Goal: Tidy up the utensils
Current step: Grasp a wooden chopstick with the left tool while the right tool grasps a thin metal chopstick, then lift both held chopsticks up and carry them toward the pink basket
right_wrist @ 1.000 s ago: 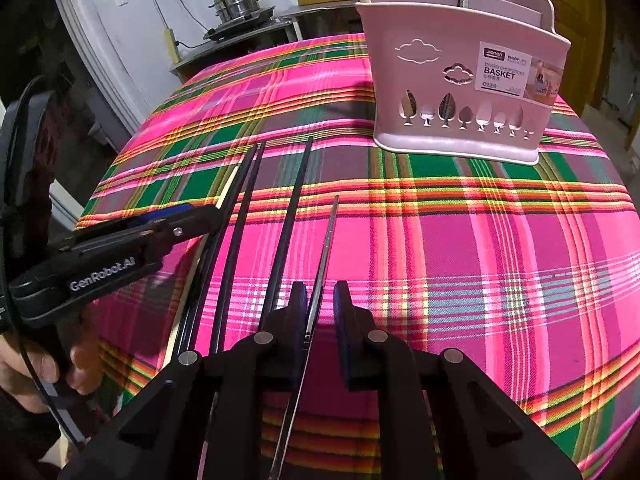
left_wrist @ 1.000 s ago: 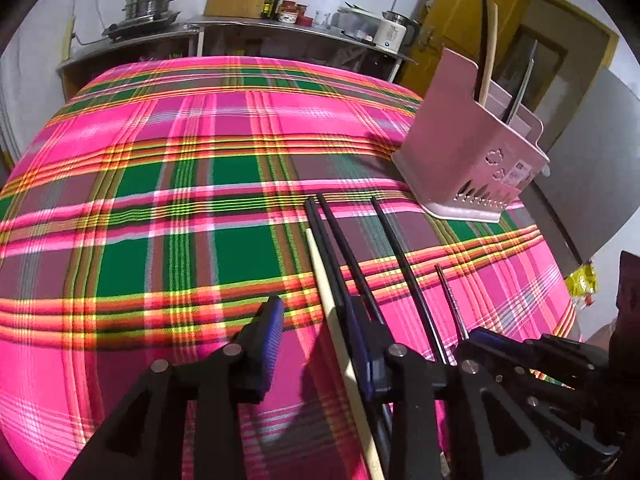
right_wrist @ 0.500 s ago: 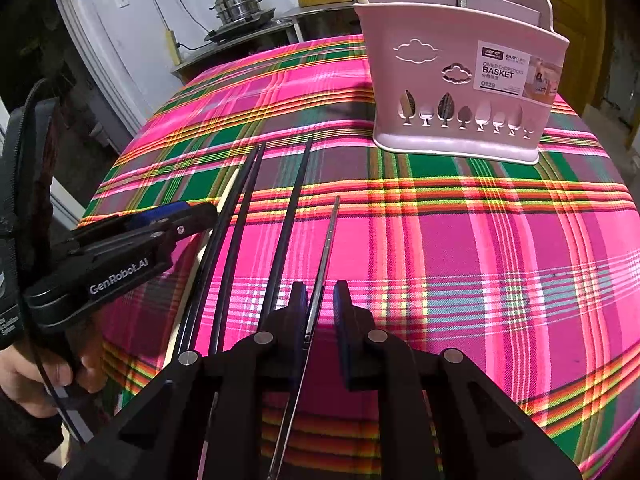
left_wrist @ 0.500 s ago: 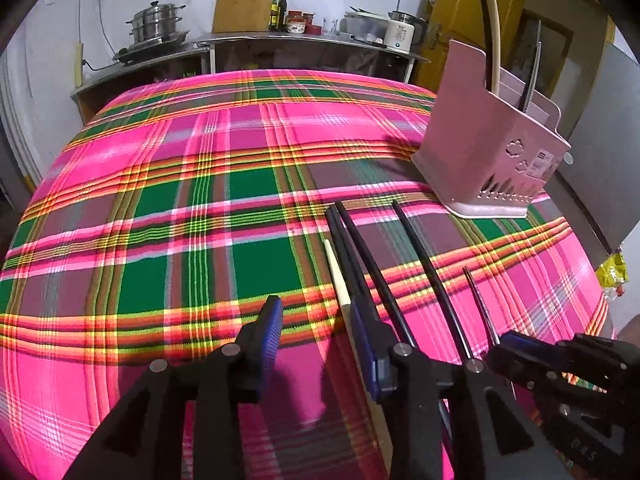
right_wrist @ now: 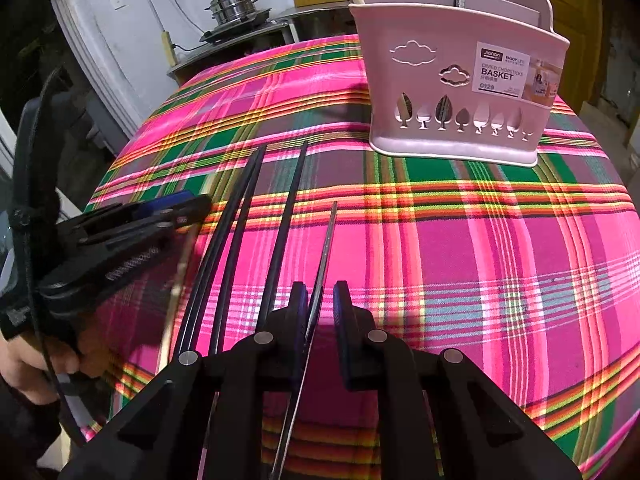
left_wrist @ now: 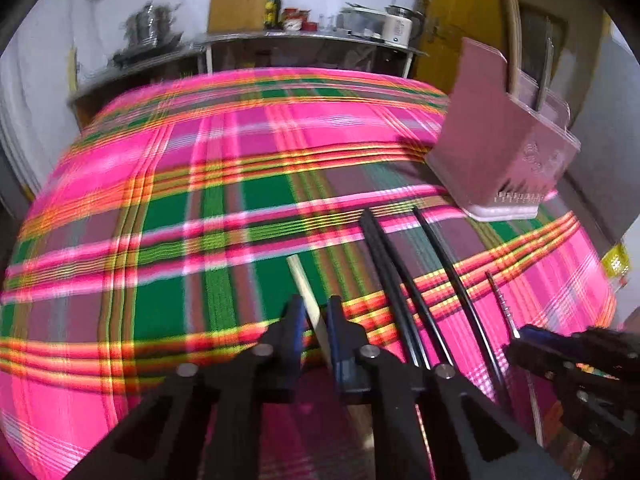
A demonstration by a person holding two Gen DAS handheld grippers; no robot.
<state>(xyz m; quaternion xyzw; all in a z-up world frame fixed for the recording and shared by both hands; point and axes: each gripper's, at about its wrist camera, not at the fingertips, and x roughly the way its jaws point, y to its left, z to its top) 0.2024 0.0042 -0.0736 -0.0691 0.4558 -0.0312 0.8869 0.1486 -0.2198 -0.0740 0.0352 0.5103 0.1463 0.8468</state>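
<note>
My left gripper (left_wrist: 315, 322) is shut on a pale wooden chopstick (left_wrist: 305, 290) that points forward over the plaid cloth; it also shows in the right wrist view (right_wrist: 188, 204). Three black chopsticks (left_wrist: 400, 280) lie to its right on the cloth, seen too in the right wrist view (right_wrist: 256, 240). My right gripper (right_wrist: 322, 306) straddles a thin metal chopstick (right_wrist: 324, 256) with its jaws narrow but a gap on the right side. The pink chopstick basket (right_wrist: 456, 92) stands at the far right and holds several utensils; the left wrist view shows it too (left_wrist: 500, 152).
The pink and green plaid cloth (right_wrist: 460, 260) covers the table. A counter with pots (left_wrist: 152, 36) and bottles stands behind the table. A yellow door (left_wrist: 452, 24) is behind the basket. The table edge is close on the left and near sides.
My left gripper has closed from wide open onto the wooden chopstick, which has shifted left away from the black ones. The right gripper has not moved.
</note>
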